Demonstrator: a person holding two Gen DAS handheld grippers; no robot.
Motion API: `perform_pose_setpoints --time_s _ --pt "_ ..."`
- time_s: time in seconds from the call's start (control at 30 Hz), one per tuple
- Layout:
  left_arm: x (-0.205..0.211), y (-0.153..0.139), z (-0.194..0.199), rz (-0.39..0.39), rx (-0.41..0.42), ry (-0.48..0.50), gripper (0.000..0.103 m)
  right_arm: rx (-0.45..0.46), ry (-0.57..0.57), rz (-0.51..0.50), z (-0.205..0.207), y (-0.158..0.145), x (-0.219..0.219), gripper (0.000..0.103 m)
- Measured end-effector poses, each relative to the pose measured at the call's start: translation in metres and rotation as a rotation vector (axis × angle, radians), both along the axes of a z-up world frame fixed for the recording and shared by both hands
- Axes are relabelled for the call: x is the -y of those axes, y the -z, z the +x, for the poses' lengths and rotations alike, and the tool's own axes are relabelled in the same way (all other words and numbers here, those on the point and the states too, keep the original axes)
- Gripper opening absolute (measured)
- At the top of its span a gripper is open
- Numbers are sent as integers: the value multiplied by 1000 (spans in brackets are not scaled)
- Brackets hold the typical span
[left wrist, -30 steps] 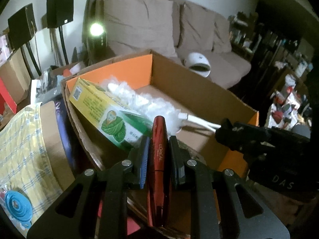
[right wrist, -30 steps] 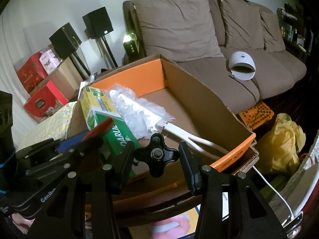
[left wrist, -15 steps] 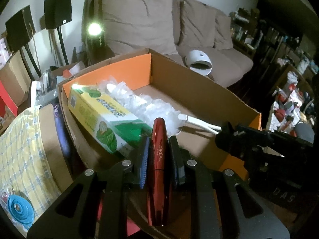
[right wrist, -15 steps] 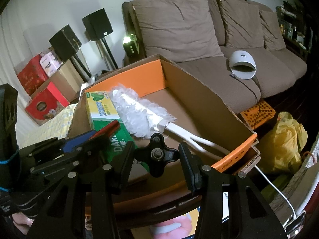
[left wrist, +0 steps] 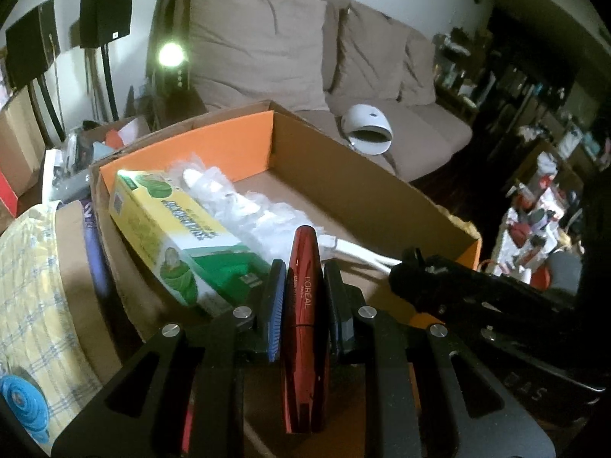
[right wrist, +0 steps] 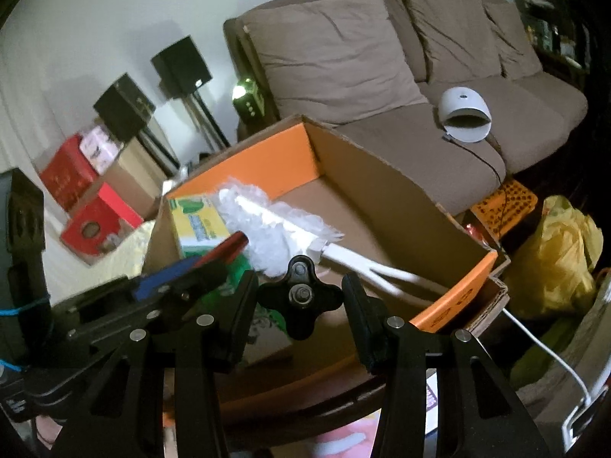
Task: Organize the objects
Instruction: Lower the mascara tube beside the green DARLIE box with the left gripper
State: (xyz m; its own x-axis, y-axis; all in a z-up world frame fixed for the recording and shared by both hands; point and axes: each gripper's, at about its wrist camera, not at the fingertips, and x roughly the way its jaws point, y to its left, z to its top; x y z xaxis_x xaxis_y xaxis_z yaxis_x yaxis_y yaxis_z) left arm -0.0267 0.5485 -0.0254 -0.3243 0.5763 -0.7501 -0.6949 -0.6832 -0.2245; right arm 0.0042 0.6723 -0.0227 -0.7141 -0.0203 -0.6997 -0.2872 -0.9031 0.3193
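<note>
**Red tube and black knob poised over the box**

A dim living room: a brown sofa point(right wrist: 382, 57) lies at twelve o'clock behind a cardboard box point(left wrist: 382, 198). Inside the box, a green and yellow carton point(left wrist: 179, 236) lies at nine o'clock beside a white duster point(left wrist: 244, 206). The left gripper point(left wrist: 301, 297) clamps a red tube point(left wrist: 305, 324) above the near edge. The right gripper point(right wrist: 299, 305) clasps a black knob point(right wrist: 299, 297). Judging by this, both are mid-delivery; next, each lowers into the bare floor at three o'clock and releases.

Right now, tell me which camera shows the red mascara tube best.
The left wrist view: the mascara tube fills the centre, clamped between the left gripper's pads, brand lettering readable. The right wrist view catches only its red tip at the left, small and blurred.
</note>
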Motion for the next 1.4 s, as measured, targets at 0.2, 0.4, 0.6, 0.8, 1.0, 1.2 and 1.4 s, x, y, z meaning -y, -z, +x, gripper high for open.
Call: perform_pose_setpoints --time_s 0.2,0.4,0.6,0.8,1.0,1.2,1.4 --pt "-4 -4 2 -5 -17 -6 19 -2 42 -1 5 -2 -9 46" --pt "-5 -1 2 -1 -4 -6 19 -6 59 -4 6 -3 -13 46" --pt "0 1 -4 14 19 -22 19 -7 59 -8 6 -3 -14 46" --pt "0 1 -5 11 10 -24 19 -7 59 -8 6 -3 -14 46" --pt "2 1 -7 8 5 -38 19 -8 60 -8 6 -3 -14 46" --pt "3 3 -7 2 8 -36 19 -7 59 -7 6 -3 -15 46" --pt "1 6 -4 -1 10 -29 19 -8 59 -9 6 -3 -15 46"
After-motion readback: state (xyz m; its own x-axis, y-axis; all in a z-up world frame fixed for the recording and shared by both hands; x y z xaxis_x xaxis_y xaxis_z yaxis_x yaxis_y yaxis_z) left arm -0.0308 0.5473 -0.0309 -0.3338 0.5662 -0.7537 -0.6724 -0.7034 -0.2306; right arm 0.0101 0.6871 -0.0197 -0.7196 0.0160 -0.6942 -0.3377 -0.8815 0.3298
